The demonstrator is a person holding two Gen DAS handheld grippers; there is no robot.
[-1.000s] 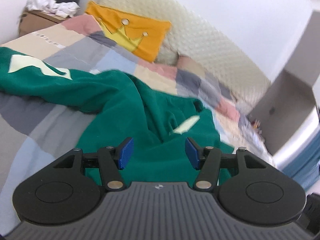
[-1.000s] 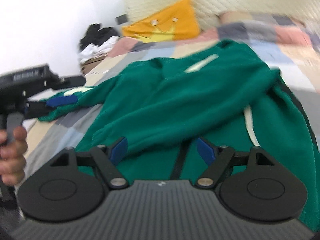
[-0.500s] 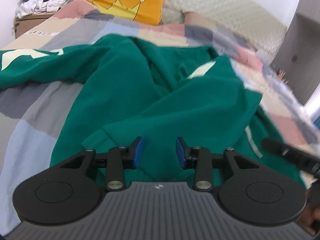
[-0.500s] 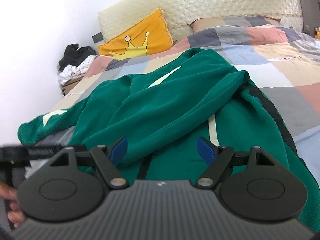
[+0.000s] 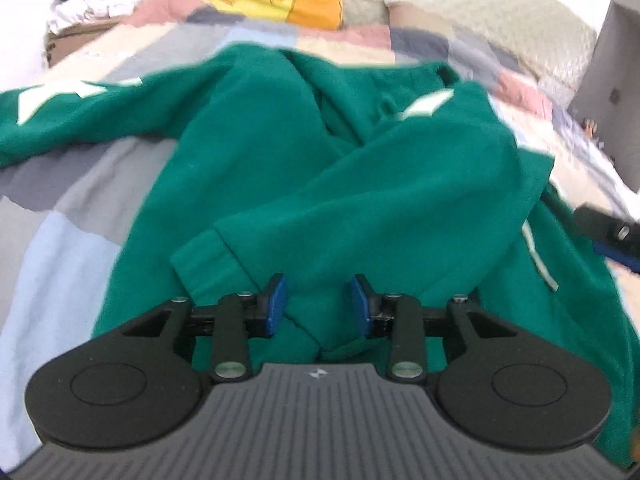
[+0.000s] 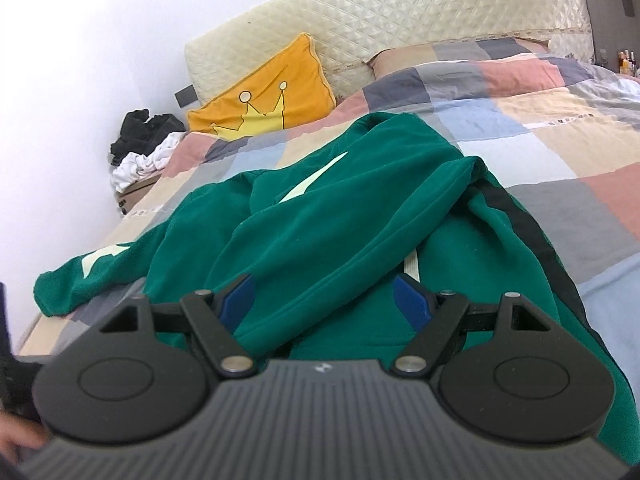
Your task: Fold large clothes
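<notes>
A large green sweatshirt [image 5: 360,184] with pale markings lies spread on the patchwork bed; it also shows in the right wrist view [image 6: 320,224]. One sleeve is folded across its body, its ribbed cuff [image 5: 204,260] near my left gripper. The other sleeve [image 5: 72,116] stretches out to the left. My left gripper [image 5: 318,303] is open and empty, its blue pads just above the lower cloth beside the cuff. My right gripper [image 6: 326,298] is open wide and empty, hovering over the folded sleeve and the hem.
The patchwork duvet [image 6: 540,128] covers the bed. An orange crown pillow [image 6: 264,96] leans on the cream quilted headboard [image 6: 400,12]. A heap of black and white clothes [image 6: 140,148] sits on a box at the far left. The right gripper's tip [image 5: 612,236] shows at the left view's right edge.
My left gripper swung right over the sweatshirt body, narrowed its jaws and now sits near the cuff. My right gripper stayed open and shifted slightly; its view steadied.
</notes>
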